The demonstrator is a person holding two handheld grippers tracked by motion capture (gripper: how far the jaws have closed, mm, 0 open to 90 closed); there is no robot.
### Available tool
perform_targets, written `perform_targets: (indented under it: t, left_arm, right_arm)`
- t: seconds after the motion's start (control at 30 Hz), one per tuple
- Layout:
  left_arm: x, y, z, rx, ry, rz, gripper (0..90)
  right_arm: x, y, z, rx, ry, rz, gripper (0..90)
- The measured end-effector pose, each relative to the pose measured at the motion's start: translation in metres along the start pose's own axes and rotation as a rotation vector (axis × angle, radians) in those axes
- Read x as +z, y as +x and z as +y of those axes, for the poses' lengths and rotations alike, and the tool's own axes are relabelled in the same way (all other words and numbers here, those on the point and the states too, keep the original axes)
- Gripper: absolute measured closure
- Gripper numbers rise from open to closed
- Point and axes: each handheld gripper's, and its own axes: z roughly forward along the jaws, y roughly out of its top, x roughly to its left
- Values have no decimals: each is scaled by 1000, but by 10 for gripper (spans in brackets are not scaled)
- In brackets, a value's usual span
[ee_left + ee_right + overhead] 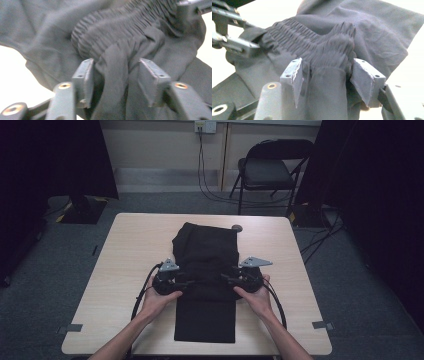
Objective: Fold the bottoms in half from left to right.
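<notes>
We see the black trousers [206,270] lying mid-table [125,250], the waistband [120,32] bunched between our grippers. The left gripper [176,282] stands half open, cloth loose between its pads; the right gripper [235,281] likewise, gathered waistband between parted pads.

- The left gripper [113,80] has its jaws parted around a bunched fold of dark cloth [50,37].
- The cloth's gathered elastic waistband [112,32] lies just beyond.
- The other gripper [193,8] meets the waistband's far end.
- The pale table [15,75] shows beside the cloth.
</notes>
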Motion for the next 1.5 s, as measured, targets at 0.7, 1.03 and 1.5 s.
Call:
perform_targets:
  t: [0.7,1.03,1.5]
  left_arm:
    - [-16,24,-1,-81,7,57,593]
    - [2,14,-1,-54,51,61,546]
    - [15,20,-1,-32,96,69,517]
  right_arm:
    - [-51,44,-42,-141,127,150,757]
    - [-60,12,-5,-32,-55,44,634]
    - [-17,-14,-27,-57,139,-75,631]
